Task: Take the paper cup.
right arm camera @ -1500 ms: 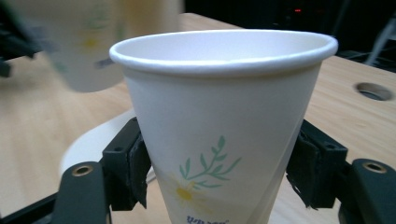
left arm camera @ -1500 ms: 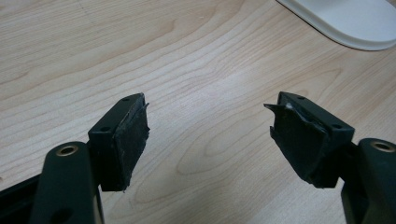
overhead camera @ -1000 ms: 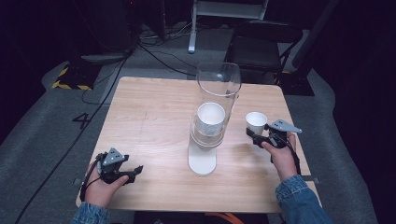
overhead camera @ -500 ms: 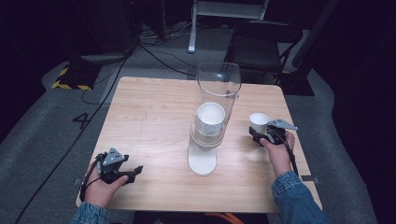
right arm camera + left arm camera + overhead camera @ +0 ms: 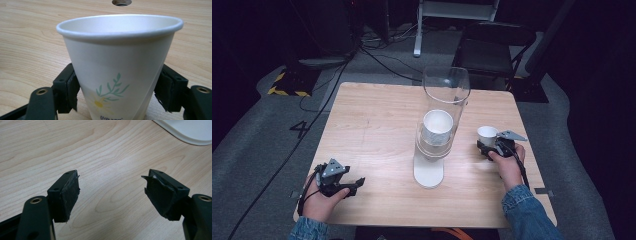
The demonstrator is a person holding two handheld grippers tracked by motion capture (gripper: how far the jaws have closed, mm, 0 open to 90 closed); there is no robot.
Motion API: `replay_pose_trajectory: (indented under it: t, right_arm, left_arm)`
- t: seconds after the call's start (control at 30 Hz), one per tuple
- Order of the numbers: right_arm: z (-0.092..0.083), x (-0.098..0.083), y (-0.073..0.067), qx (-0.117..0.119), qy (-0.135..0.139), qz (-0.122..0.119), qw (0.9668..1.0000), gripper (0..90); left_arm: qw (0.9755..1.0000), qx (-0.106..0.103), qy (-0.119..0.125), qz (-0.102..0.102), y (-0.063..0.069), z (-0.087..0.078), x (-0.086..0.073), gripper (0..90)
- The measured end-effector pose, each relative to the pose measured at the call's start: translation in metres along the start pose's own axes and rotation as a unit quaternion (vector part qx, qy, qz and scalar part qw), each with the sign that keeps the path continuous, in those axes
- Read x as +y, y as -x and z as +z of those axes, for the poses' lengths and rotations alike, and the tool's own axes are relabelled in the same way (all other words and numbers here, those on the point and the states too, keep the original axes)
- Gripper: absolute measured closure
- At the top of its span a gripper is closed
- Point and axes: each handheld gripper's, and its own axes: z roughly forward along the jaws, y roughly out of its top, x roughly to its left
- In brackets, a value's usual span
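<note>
White paper cup (image 5: 120,65) now sits just right of the clear dispenser (image 5: 443,112), nearer it than a second ago, clamped in the right claw (image 5: 488,148). Left claw (image 5: 113,195) idles wide open, empty, on the bench (image 5: 372,120).

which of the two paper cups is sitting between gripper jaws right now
The small paper cup at the table's right side, with a flower print, stands between the right gripper jaws. The other cup sits inside the clear dispenser tube at mid-table, away from both grippers.

Clear dispenser (image 5: 439,125) on white base (image 5: 428,172) blocks table (image 5: 372,130) centre; left half bare; small paper cup (image 5: 487,135) near right edge.
</note>
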Motion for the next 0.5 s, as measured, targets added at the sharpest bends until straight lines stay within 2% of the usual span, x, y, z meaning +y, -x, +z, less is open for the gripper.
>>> replay_pose_trajectory:
  t: [0.1,0.2,0.27,0.5]
  right_arm:
    - [-0.0007,-0.0002,0.0001,0.000,-0.003,-0.003,1.0000,28.0]
    - [-0.0008,-0.0011,0.0002,0.002,-0.008,-0.001,1.0000,20.6]
    - [-0.0010,-0.0018,-0.0004,-0.003,-0.010,-0.008,0.9999,16.4]
    - [-0.0057,-0.0011,-0.0036,0.004,-0.002,-0.013,0.9999,15.9]
  left_arm:
    - [1.0000,0.000,0.000,-0.001,0.0002,0.0002,-0.0001,26.9]
    - [1.0000,0.000,0.000,0.000,0.0002,0.0000,-0.0001,26.9]
    - [1.0000,0.000,0.001,-0.003,0.0005,-0.0001,-0.0002,27.0]
    - [1.0000,0.002,0.000,-0.003,0.0009,-0.0004,-0.0001,27.0]
